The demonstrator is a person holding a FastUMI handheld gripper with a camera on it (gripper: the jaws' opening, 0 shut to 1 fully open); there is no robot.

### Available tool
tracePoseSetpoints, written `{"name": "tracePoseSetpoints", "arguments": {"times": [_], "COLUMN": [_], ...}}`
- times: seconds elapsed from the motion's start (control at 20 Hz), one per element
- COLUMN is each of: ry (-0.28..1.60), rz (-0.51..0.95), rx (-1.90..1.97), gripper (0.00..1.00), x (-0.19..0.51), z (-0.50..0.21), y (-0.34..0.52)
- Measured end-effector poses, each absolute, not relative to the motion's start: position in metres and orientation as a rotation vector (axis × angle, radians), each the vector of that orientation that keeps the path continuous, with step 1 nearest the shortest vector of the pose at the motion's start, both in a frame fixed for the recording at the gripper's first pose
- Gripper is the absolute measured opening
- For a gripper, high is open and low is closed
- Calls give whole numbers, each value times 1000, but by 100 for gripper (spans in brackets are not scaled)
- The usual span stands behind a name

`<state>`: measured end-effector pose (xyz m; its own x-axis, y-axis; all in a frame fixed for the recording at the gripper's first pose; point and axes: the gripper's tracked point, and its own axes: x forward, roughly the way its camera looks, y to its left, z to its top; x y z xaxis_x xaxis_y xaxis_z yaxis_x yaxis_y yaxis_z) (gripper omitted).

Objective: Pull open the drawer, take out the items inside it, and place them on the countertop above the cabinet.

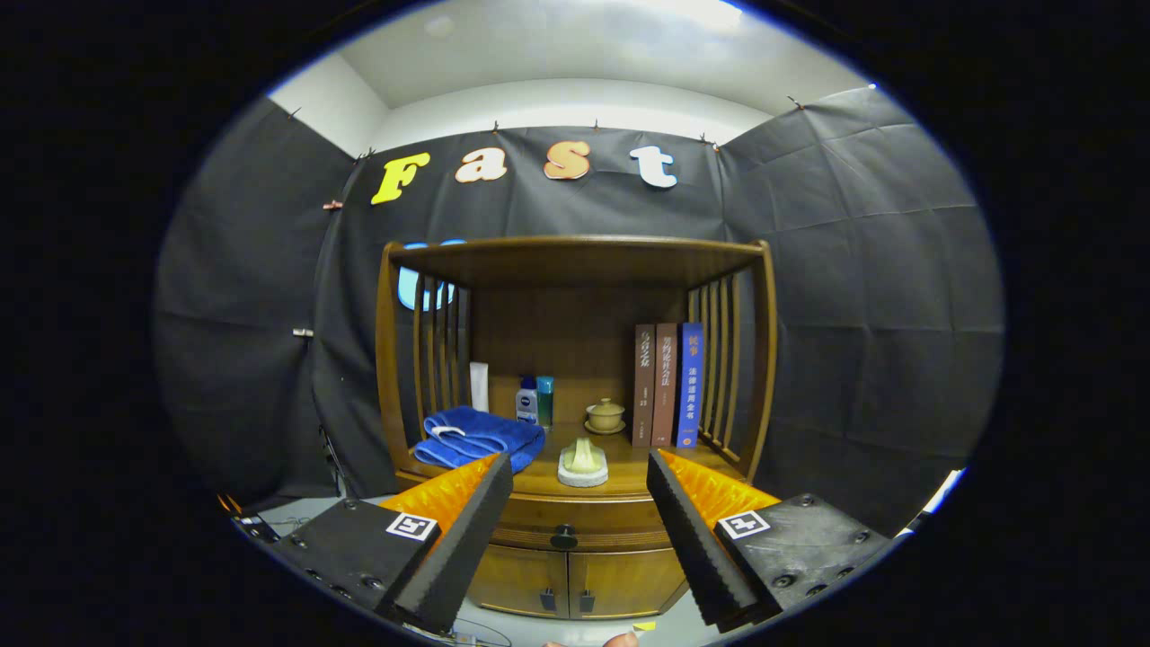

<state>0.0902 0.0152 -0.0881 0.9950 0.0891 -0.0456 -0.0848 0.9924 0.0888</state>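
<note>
Wooden cabinet (575, 530) stands against the booth's black cloth wall (853, 314), its drawer (584, 521) shut, a dark round knob (564, 537) at the middle of the drawer front. What the drawer holds cannot be seen. Below the drawer are two closed doors (575, 580), each with a small dark pull near the centre seam.

Above the drawer, the bench (629, 467) sits inside an open frame with slatted sides and a flat wooden top. At its left edge lies a folded blue towel (476, 436). Behind the towel, by the back left corner, stands a white tube (479, 386), then a blue-and-white bottle (526, 400) touching or just beside a teal bottle (545, 400). Near the middle of the front edge sits a pale green ornament on a white base (583, 463); behind it is a small lidded cup on a saucer (605, 415). Toward the right edge, three books (667, 385) stand upright together, two brown and one blue.

The gripper (579, 539) is held level before the cabinet, well apart from it, its jaws spread wide and holding nothing; the knob shows between them. Pale floor (669, 624) lies under the cabinet, and a white ceiling (557, 45) rises above the cloth.
</note>
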Motion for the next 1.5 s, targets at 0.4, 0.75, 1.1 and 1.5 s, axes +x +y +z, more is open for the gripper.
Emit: {"name": "tracePoseSetpoints", "arguments": {"times": [0.4, 0.75, 1.1, 1.5], "ry": [73, 14, 33, 39], "rz": [54, 20, 31, 72], "rx": [116, 120, 129, 111], "gripper": [98, 99, 98, 99], "x": [28, -1, 3, 2], "z": [-11, 18, 13, 10], "y": [-32, -45, -36, -17]}}
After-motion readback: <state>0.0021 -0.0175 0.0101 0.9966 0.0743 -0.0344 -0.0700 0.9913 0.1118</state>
